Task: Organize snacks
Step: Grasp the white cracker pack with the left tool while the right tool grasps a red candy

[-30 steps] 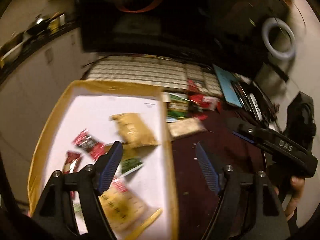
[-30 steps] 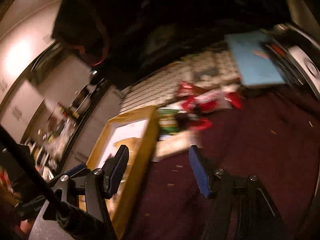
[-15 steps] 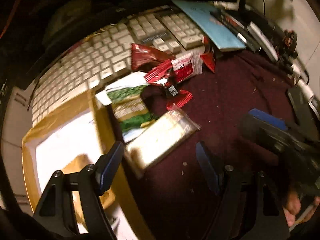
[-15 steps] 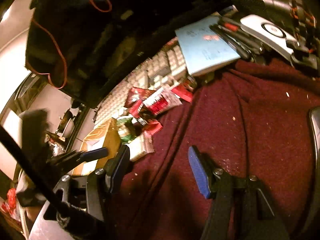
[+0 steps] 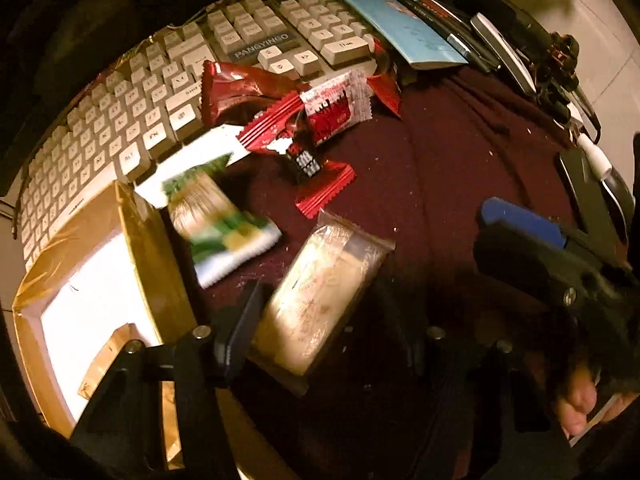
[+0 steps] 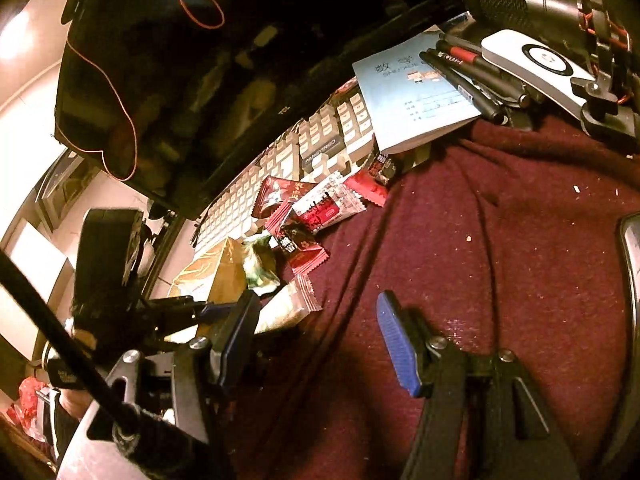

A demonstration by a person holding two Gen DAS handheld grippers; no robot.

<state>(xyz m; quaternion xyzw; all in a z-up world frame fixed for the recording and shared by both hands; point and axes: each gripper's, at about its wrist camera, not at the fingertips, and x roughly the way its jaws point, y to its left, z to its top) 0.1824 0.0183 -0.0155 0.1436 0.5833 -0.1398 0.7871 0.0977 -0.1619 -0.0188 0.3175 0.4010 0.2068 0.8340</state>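
A beige cracker packet lies on the maroon cloth, just right of a gold-rimmed box with a white floor. My left gripper points down over this packet and its jaws are closing, with the packet between them. The left pad is at the wrapper's edge; a dark gap shows on the right side. A green packet and red packets lie beyond, by the keyboard. My right gripper stands open low over bare cloth, nothing between its fingers; the beige packet shows at its left finger.
A white keyboard runs along the back under a dark monitor. A blue notebook, pens and a white remote crowd the back right. One more gold packet lies inside the box.
The left gripper swung right from above the box, dropped over the beige packet and narrowed its jaws. The right gripper tipped down towards the cloth and stayed open.
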